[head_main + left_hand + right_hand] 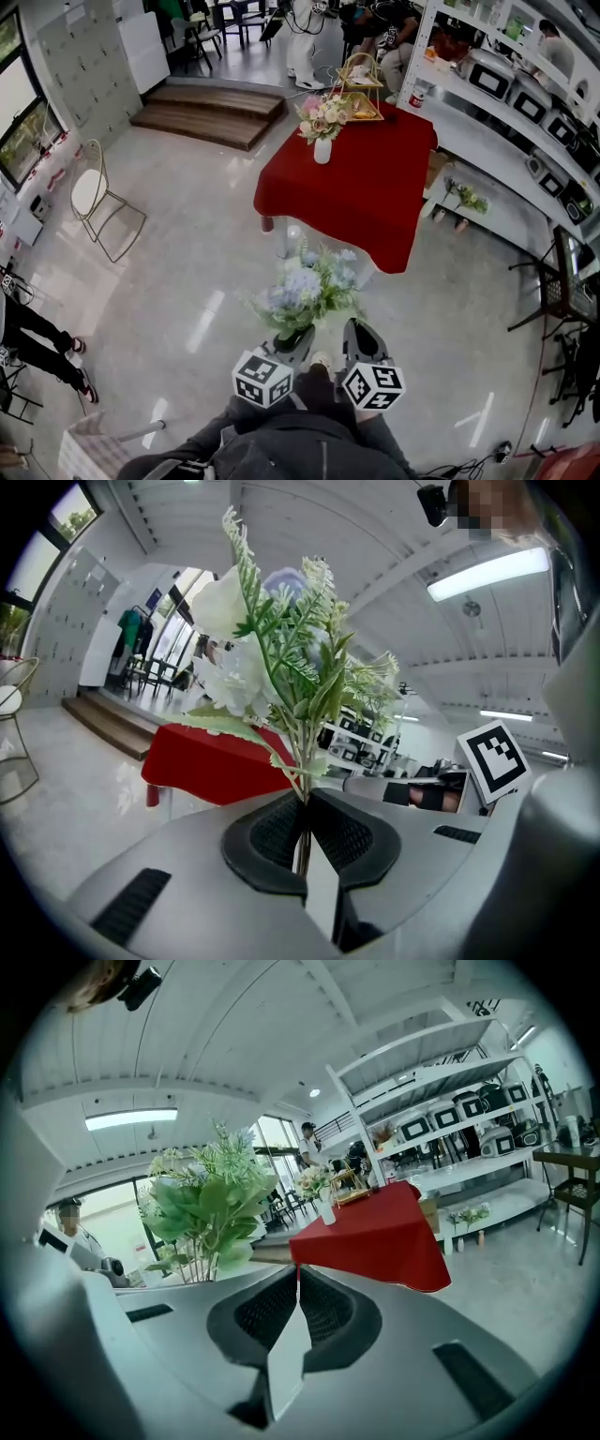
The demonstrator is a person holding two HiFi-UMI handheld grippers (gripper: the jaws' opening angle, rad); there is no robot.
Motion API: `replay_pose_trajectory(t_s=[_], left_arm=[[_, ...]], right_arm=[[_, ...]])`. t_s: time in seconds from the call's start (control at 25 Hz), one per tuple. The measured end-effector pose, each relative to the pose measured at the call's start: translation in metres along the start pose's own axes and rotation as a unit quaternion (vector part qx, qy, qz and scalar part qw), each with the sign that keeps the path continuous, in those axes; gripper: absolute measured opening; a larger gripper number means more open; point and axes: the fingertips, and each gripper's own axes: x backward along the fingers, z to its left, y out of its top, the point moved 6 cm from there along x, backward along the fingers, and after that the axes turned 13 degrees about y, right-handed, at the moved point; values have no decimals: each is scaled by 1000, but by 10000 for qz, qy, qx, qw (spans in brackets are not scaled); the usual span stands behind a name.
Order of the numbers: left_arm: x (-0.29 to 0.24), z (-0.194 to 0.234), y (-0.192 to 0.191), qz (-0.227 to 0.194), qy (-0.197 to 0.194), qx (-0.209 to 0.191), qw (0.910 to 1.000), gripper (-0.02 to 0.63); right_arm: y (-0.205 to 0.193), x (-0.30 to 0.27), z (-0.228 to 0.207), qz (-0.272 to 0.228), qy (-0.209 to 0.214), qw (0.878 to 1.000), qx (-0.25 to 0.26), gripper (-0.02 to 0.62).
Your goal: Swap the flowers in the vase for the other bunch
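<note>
Left tongs clamp the blue-and-white bunch; right tongs are clenched on nothing.

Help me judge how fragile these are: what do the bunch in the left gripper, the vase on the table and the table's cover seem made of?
Bunch: likely artificial, with fabric petals and plastic stems; the leaves look stiff, uniform and matte.
Vase: white and smooth, perhaps ceramic; too small to be sure.
Cover: red matte cloth that drapes over the table's edges.
</note>
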Motion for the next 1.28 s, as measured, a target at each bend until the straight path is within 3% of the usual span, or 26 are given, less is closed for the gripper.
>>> replay_pose_trajectory(t_s=[0.64,1.28], left_arm=[[-82,1,28,-21,159,-10,9999,23],[-149,-5,37,-141,358,156,9991,23]], right_arm=[[41,-49,-60,-48,337,9993,-132,12],[57,-85,-111,136,721,9972,-151,12]])
